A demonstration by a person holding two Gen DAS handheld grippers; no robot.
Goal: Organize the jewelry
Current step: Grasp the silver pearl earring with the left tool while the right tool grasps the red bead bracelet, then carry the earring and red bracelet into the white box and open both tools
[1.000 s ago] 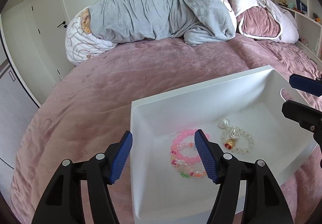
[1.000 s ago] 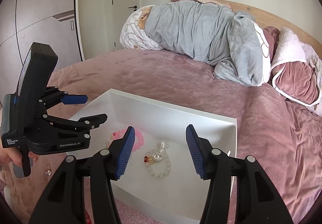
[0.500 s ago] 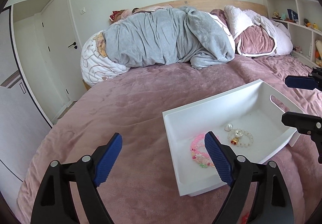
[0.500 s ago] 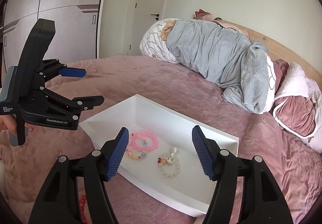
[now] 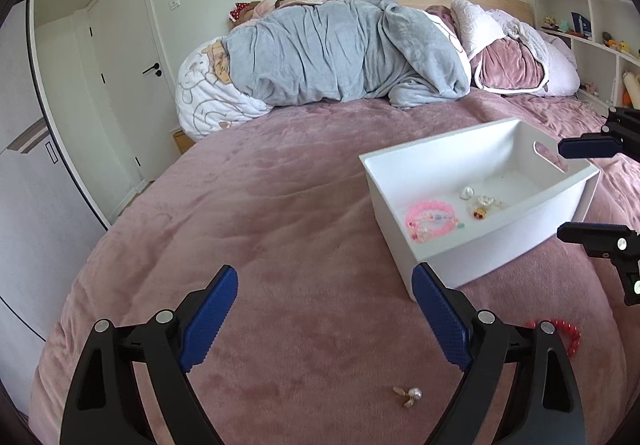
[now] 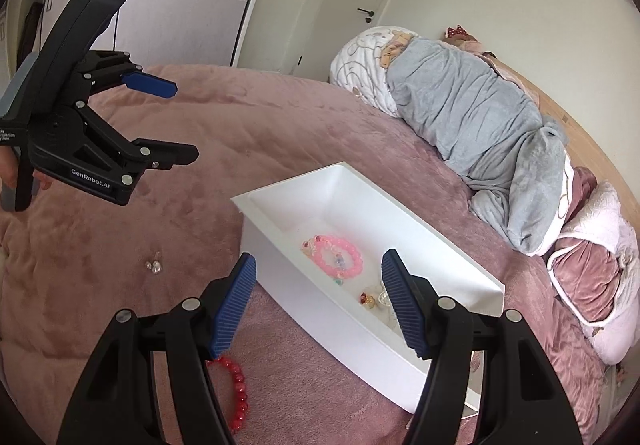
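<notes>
Now that both grippers have pulled back and up from the white bin (image 5: pixel 480 245), two loose pieces come into view on the bed (image 5: pixel 280 245): a pearl earring (image 5: pixel 409 394) at six o'clock and a red bead bracelet (image 5: pixel 560 329) at four o'clock. Left gripper (image 5: pixel 324 313) hangs wide apart, empty; right gripper (image 6: pixel 316 301) likewise. Inside the bin lie a pink bracelet (image 6: pixel 336 255), glossy and round, and a clear beaded one (image 5: pixel 486 203). Sorting looks unfinished; I'd expect the earring next.
</notes>
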